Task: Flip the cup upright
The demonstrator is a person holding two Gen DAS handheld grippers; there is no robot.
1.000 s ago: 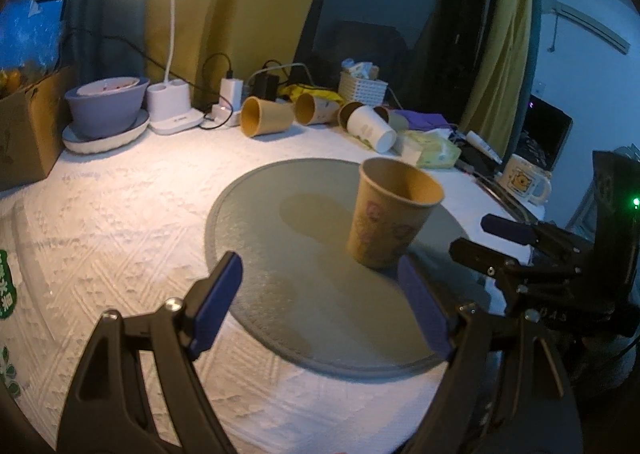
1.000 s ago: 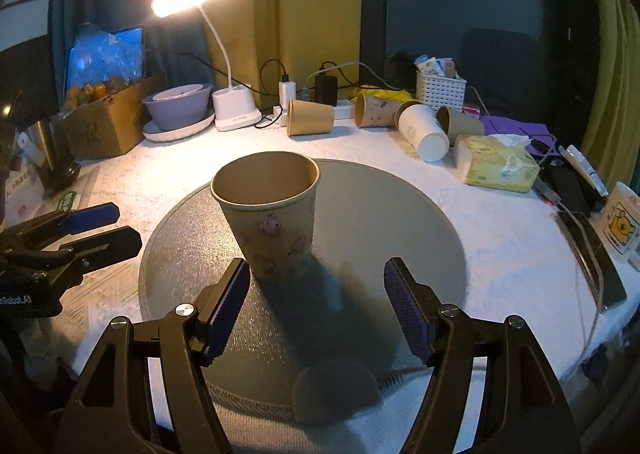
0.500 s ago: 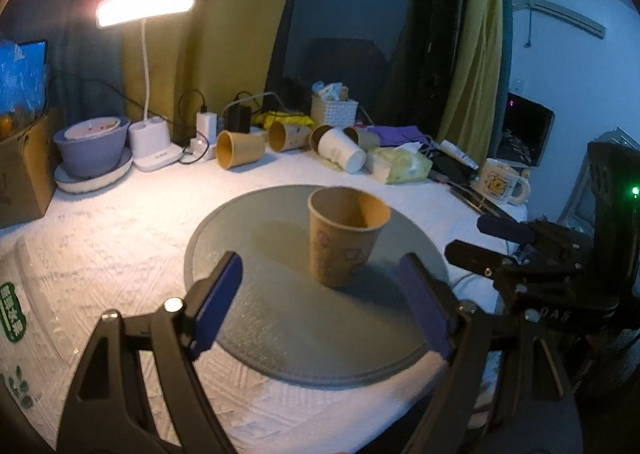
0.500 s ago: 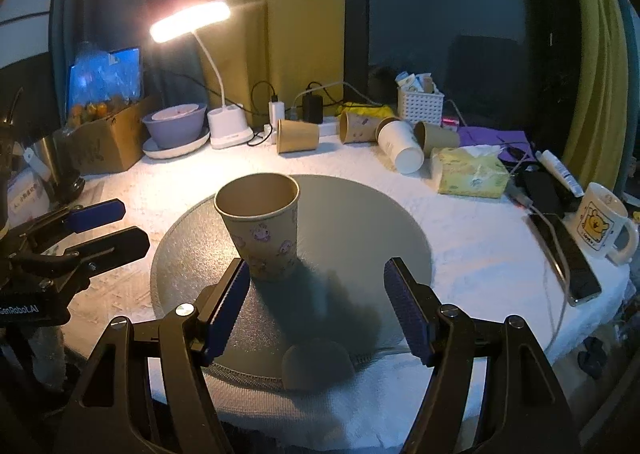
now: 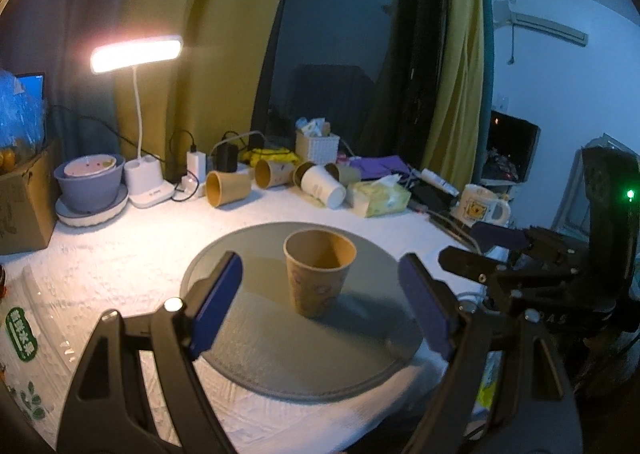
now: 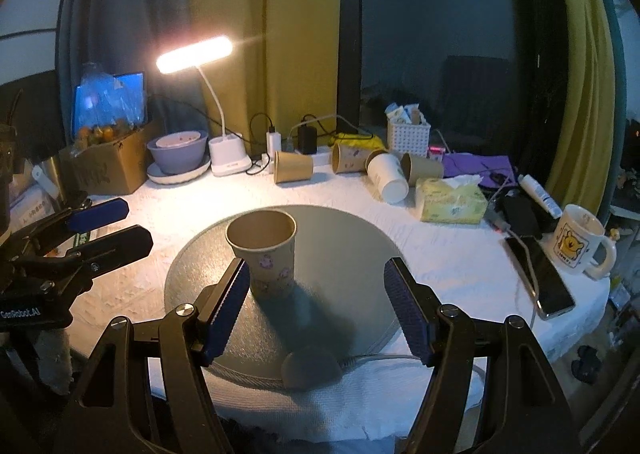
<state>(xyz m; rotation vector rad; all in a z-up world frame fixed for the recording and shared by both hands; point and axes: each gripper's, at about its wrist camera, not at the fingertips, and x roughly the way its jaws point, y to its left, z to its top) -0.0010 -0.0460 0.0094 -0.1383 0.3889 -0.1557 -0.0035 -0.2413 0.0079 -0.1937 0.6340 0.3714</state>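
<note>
"GenRobot.AI" on left hand-held gripper

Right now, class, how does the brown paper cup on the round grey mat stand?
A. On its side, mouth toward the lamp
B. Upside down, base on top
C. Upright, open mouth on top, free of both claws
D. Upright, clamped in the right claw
C: the paper cup stands on the grey mat with its open rim up, and both the right claw and left claw are open, apart from it.
</note>
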